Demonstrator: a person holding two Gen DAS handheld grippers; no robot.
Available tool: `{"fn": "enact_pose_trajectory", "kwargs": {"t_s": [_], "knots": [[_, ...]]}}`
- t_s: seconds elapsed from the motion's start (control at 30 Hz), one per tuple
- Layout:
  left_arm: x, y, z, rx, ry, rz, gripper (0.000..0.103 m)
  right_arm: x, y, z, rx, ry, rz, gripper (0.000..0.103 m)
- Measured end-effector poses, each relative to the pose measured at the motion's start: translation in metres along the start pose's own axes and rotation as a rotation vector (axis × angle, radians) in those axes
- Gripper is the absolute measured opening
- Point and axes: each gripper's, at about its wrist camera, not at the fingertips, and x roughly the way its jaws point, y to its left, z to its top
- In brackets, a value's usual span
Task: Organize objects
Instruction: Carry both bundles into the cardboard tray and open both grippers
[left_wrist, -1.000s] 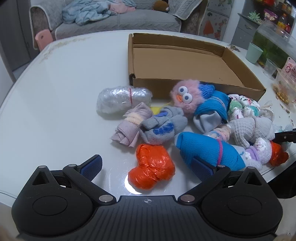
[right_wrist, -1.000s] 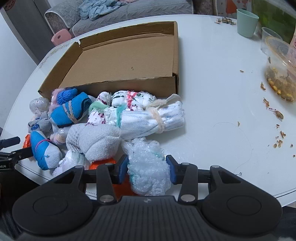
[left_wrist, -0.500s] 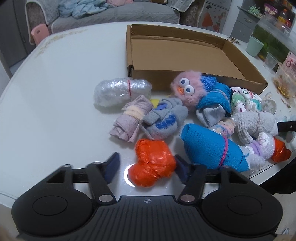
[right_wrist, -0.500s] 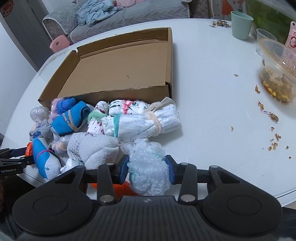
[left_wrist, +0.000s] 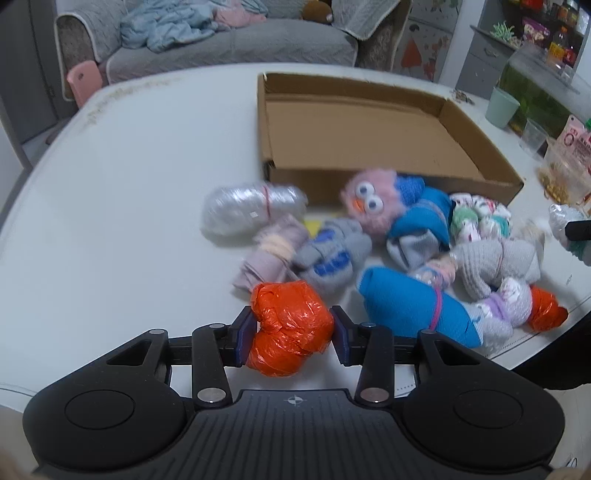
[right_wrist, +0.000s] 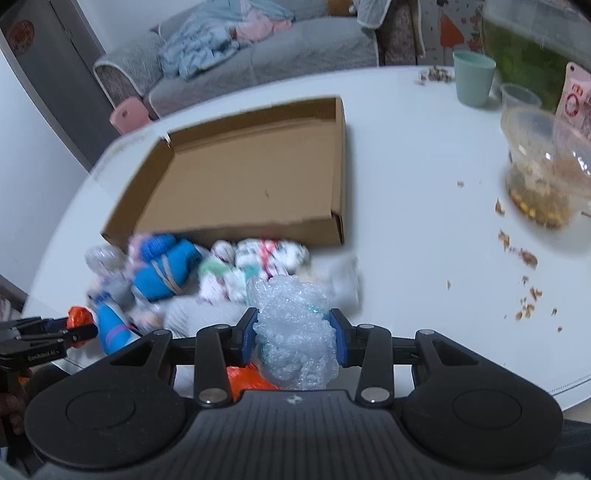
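Two bundles are in hand at once, one per tong set, so we read this as a paired pick to load the box faster. Going left to right: the left tongs (left_wrist: 291, 334) have just been closing and now clamp the orange plastic-wrapped bundle (left_wrist: 290, 328), blue pads pressed on both its sides. It sits at the near edge of the pile, the easiest piece to reach without disturbing the rest. Whether it has left the worktop (left_wrist: 129, 192) we cannot tell.

Behind it lies the heap: a clear-wrapped roll (left_wrist: 251, 210), a lilac sock roll (left_wrist: 269, 254), a grey sock with blue print (left_wrist: 332, 254), a fluffy pink toy with googly eyes (left_wrist: 369, 203), and a big blue sock roll (left_wrist: 410, 306). All are crowded against the front wall of the cardboard box (left_wrist: 369, 144), probably dumped there so each trip is short. The box is shallow and holds nothing yet, so we judge the task barely started.

Further right, the right tongs (right_wrist: 293, 336) are clamped on a bubble-wrap wad (right_wrist: 295, 332), squeezed between the pads. It appears lifted above the pile, with a second orange bundle (right_wrist: 247, 376) showing under it. The soft wad deforms, hence the tight grip.

Off to the right stand a green cup (right_wrist: 472, 77) and a clear tub of snacks (right_wrist: 543, 170) amid crumbs, well apart from the pile; we take them as not part of the job. Next move, in our judgement: carry both bundles over the box's front wall.
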Motion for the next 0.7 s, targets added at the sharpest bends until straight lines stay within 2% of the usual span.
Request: {"fn": "enact_pose_trajectory", "kwargs": {"t_s": [0.23, 0.37, 0.47, 0.6, 0.7], "knots": [[-0.025, 0.007, 0.026, -0.022, -0.072, 0.001, 0.049, -0.013, 0.0, 0.015, 0.012, -0.058, 0.031, 0.037], [-0.024, 0.002, 0.042, -0.014, -0.096, 0.001, 0.05, -0.012, -0.001, 0.026, 0.015, -0.073, 0.037, 0.037], [-0.021, -0.003, 0.054, -0.018, -0.106, -0.027, 0.05, -0.011, -0.001, 0.032, 0.028, -0.078, 0.056, 0.037], [-0.016, -0.014, 0.084, 0.022, -0.132, -0.034, 0.05, -0.008, 0.006, 0.048, 0.016, -0.093, 0.09, 0.037], [-0.007, -0.019, 0.116, 0.035, -0.159, -0.033, 0.05, -0.003, 0.016, 0.073, -0.013, -0.117, 0.125, 0.037]]}}
